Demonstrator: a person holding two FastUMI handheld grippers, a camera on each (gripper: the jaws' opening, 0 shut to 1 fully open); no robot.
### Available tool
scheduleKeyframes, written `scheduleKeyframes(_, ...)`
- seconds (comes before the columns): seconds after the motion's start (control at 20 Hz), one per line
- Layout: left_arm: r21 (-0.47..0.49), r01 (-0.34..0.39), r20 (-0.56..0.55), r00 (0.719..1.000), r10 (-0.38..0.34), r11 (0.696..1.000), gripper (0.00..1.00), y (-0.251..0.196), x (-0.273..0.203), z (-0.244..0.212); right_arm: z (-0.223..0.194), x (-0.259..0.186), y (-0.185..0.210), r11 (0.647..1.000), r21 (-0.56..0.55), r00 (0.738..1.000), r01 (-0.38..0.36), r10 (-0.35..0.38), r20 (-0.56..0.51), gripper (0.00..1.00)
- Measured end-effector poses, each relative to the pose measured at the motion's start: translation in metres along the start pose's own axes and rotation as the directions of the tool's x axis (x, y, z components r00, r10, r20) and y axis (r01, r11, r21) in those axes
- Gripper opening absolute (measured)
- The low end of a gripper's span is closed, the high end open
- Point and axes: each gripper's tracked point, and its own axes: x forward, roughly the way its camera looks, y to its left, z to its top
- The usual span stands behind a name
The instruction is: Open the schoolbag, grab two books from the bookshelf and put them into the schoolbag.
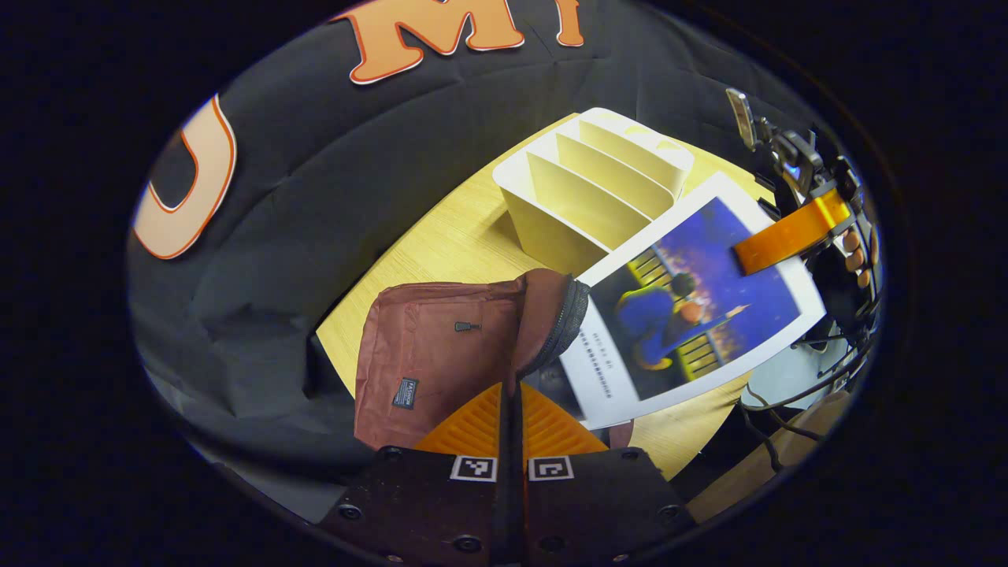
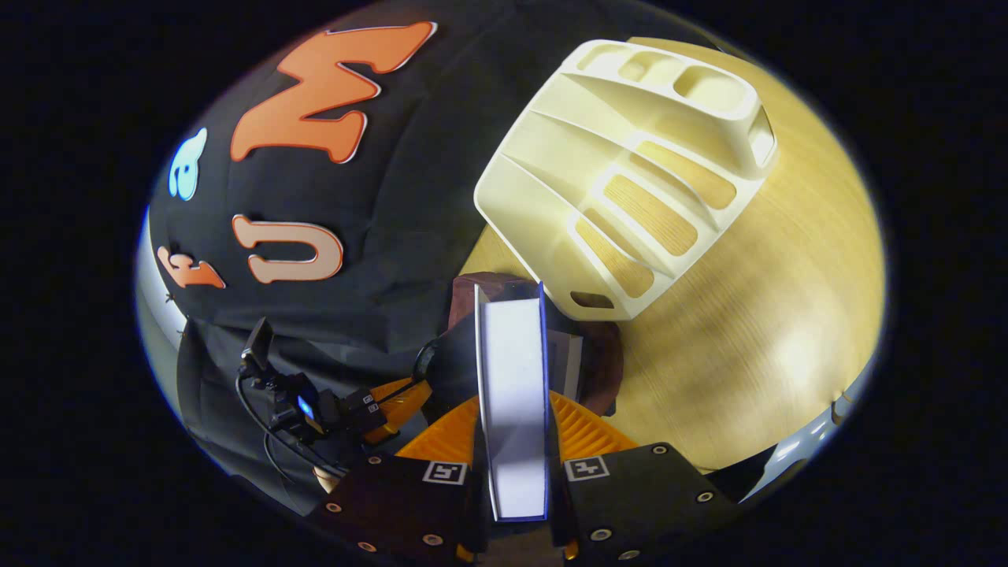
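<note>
While the left gripper (image 1: 510,409) pinches the flap of the schoolbag (image 1: 441,354) at its zipper edge, fingers pressed together on the fabric to hold the mouth up and open, the right gripper (image 2: 513,425) carries a book (image 2: 513,394) clamped by its edges between both fingers, fore-edge toward the camera. In the left gripper view that same book (image 1: 693,307) shows its cover, tilted, with its near lower corner already at the bag's opening just right of the raised flap; the right gripper (image 1: 791,232) grips its far upper corner. Something dark and flat seems to lie inside the mouth under the book, perhaps a first book, though I cannot tell for sure. The bag lies on the wooden table (image 2: 748,346) near its left edge. Beyond it, farther right, stands the white bookshelf (image 2: 630,181), its slots bare.

So the step in hand looks like loading what is likely the second book. Next, the book must slide down past the zipper edge while the flap is kept lifted, then the right fingers let go.
</note>
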Motion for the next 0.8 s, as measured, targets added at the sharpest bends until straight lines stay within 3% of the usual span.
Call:
scheduleKeyframes(0.4, 0.057, 0.003, 0.023, 1.0, -0.005, 0.998, 0.0, -0.02, -0.026, 0.015, -0.019, 0.087, 0.007, 0.996, 0.064, 0.997, -0.068, 0.066, 0.039, 0.31)
scheduleKeyframes(0.8, 0.048, 0.016, 0.041, 0.999, -0.018, 0.999, 0.01, -0.025, -0.035, 0.019, -0.04, 0.142, 0.027, 0.999, 0.04, 0.997, -0.022, 0.019, 0.07, 0.3)
